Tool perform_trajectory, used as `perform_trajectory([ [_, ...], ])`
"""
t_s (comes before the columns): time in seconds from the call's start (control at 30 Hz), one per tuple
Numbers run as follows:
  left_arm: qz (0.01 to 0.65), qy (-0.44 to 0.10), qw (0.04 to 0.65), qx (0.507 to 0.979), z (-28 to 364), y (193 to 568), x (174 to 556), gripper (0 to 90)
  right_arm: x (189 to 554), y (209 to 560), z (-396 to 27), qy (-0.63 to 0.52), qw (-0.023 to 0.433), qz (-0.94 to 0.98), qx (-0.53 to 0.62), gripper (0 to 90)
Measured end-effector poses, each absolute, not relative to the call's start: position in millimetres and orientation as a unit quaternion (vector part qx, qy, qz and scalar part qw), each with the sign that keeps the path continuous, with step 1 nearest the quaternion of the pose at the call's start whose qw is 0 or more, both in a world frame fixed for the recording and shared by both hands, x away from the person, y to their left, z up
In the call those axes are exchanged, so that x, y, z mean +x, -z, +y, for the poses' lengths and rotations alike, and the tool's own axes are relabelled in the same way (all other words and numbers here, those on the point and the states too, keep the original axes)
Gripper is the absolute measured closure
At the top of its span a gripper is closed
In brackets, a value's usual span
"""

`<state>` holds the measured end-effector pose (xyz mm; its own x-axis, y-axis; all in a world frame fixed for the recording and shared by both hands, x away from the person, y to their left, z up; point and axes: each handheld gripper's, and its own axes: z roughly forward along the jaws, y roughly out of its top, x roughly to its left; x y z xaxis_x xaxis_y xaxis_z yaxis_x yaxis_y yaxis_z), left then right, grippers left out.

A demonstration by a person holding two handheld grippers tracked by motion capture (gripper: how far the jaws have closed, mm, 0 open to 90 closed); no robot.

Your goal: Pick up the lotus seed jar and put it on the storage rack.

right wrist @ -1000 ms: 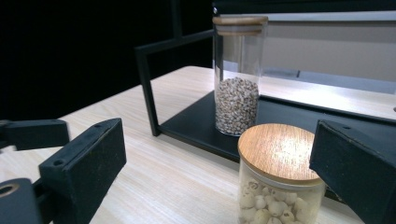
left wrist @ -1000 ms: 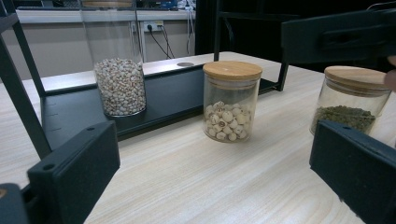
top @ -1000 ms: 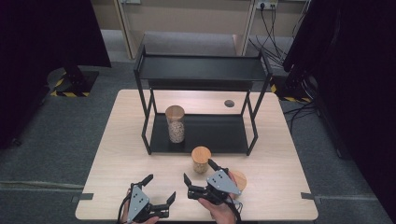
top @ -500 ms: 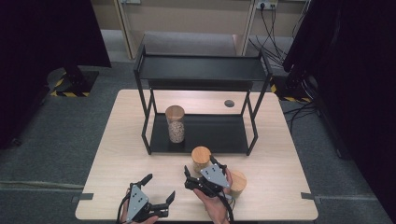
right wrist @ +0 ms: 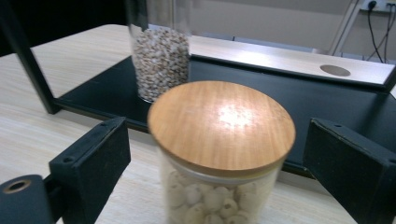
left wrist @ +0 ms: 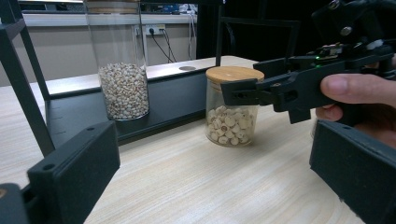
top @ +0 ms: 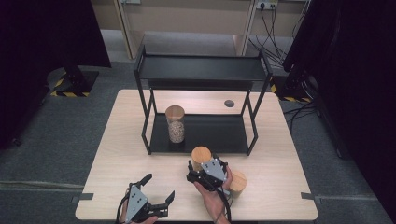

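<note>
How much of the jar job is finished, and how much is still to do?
Done: one tall jar of small grains stands on the bottom shelf of the black rack. In hand: the right gripper has just been closing around the short jar with the wooden lid, but isn't gripping it yet. Probably left: that jar and another jar on the table. The left gripper waits open.

Short glass jar (right wrist: 219, 154) with flat round bamboo lid, lid on, about half full of pale round seeds. Upright on the desk (top: 140, 154), just in front of the black shelf rack's (top: 201, 135) lower tray, near its middle. Between the right gripper's (top: 201, 169) jaws, apparently untouched.
</note>
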<state>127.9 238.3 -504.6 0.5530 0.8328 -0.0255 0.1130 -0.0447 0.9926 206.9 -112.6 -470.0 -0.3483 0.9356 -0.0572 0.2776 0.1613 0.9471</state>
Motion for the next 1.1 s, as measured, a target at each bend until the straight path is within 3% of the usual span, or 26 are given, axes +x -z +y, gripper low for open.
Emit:
perform_trajectory([
  [0.23, 0.360, -0.305, 0.590, 0.655, 238, 505, 128, 1.1, 215, 474, -114, -0.461, 0.343, 0.682, 0.452, 13.5],
  [0.47, 0.361, -0.305, 0.589, 0.655, 238, 504, 128, 1.1, 223, 477, -117, -0.463, 0.325, 0.687, 0.456, 24.7],
  [1.1, 0.361, -0.303, 0.589, 0.656, 239, 505, 128, 1.1, 221, 467, -115, -0.477, 0.331, 0.683, 0.443, 25.4],
])
